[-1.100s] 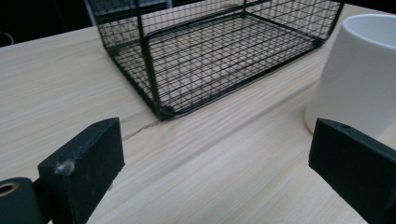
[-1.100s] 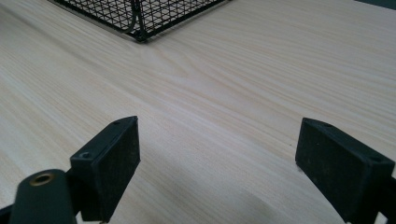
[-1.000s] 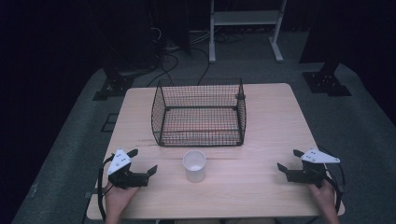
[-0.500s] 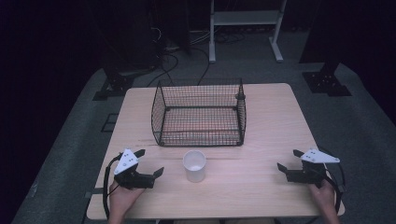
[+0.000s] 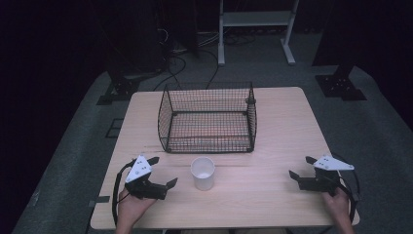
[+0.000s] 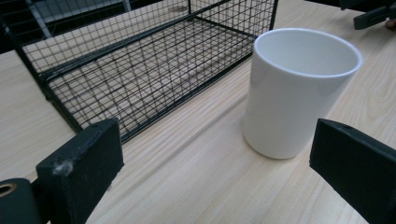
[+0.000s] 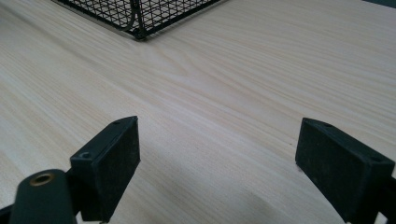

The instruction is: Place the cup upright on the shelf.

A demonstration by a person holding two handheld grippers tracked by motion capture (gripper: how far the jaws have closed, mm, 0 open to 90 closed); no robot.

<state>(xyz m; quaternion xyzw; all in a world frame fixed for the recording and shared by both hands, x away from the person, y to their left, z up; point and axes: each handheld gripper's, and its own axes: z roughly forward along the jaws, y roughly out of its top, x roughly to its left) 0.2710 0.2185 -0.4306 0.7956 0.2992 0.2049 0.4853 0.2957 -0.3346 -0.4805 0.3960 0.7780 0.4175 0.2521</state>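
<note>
Standing upright at lower centre of the high view, item one: a white cup [image 5: 202, 173], open mouth up, nothing visible inside, on the light wooden table [image 5: 272, 204]. In my left gripper view the same white cup [image 6: 299, 91] sits right of centre, near the right-hand jaw but apart from it.

Item two: a black wire basket [image 5: 208, 118], rectangular, open-topped, just above the cup in the high view and close to it without touching. I see bare table through its mesh floor. In my left gripper view the wire basket [image 6: 140, 70] takes the upper left of the frame; in my right gripper view only one corner of the wire basket [image 7: 140, 14] enters at the top.

Item three: my left gripper [image 5: 157, 175], lower left of the high view, held by a hand [image 5: 131, 209] coming in from the bottom edge. Its jaws stand wide apart, holding nothing, pointed toward the cup.

Item four: my right gripper [image 5: 301, 168], lower right of the high view, held by the other hand [image 5: 338, 202], well apart from the cup. Jaws wide apart here too, only table grain between them.

Item five: surroundings, upper part of the high view: grey floor [image 5: 380, 126], dark cables [image 5: 180, 61], a white frame stand [image 5: 255, 22], and black stand bases either side.
</note>
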